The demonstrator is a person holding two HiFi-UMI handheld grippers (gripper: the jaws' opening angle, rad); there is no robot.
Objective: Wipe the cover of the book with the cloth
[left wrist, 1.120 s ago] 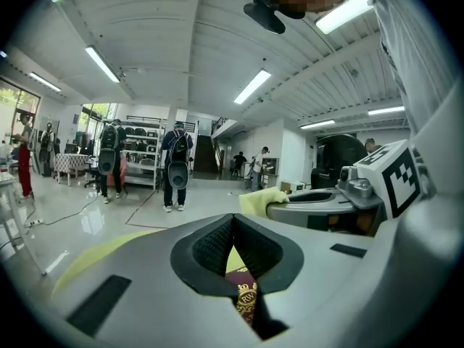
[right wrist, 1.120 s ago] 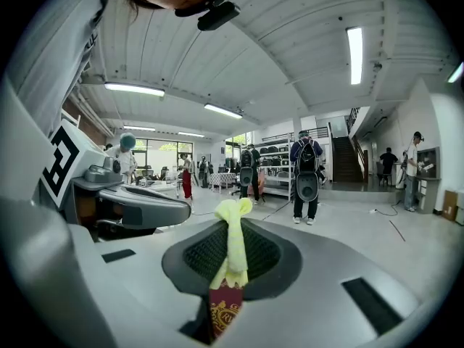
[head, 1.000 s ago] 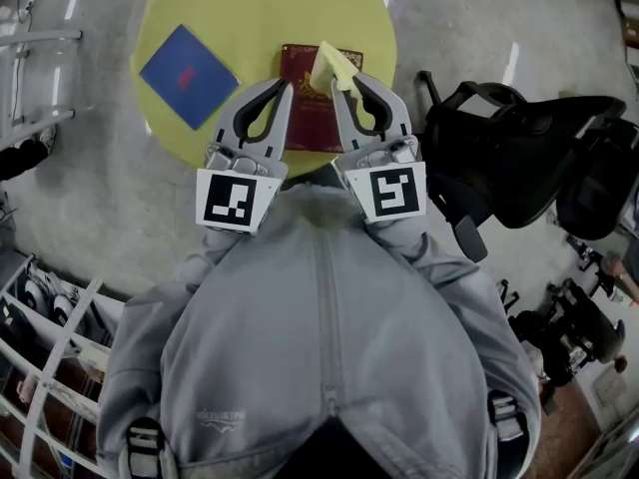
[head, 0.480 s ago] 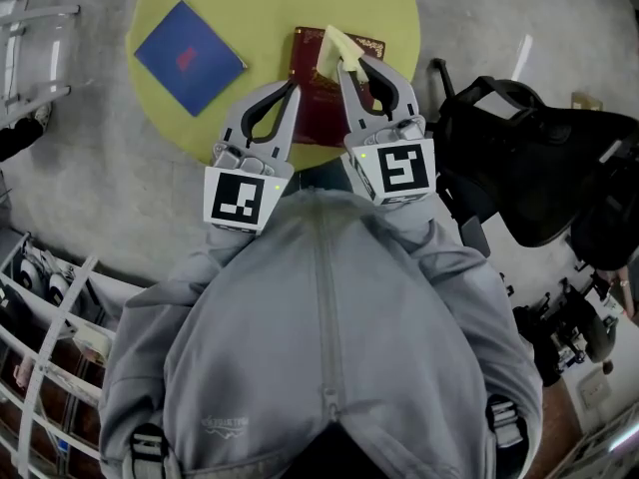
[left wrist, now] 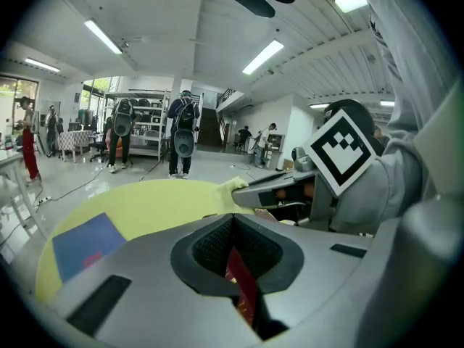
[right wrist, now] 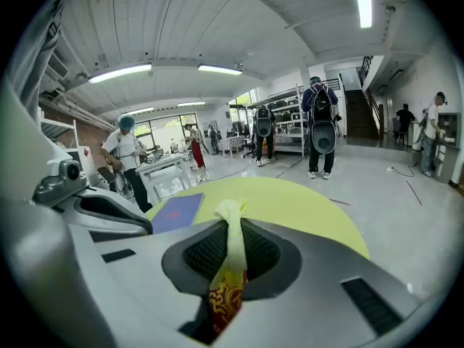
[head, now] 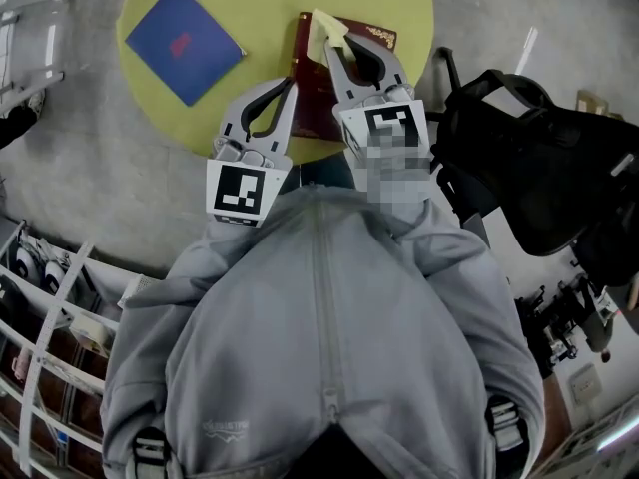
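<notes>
Wiping step, I'd judge. R gripper (head: 332, 46) jaws clamped on yellow cloth (head: 321, 26), at far end of red book (head: 312, 108), which lies on bench (head: 250, 8). L gripper (head: 291, 84) jaws closed, empty, tips at book's left side. Next: drag cloth across cover w/ light, even pressure.

The right gripper (right wrist: 233, 222) has its jaws closed on a yellow cloth (right wrist: 235, 249), pinched upright between them. Below it, through the gap, shows a red book (right wrist: 223, 303) with gold pattern. A blue book (right wrist: 176, 210) lies near the round tabletop's (right wrist: 304, 209) left edge.
</notes>
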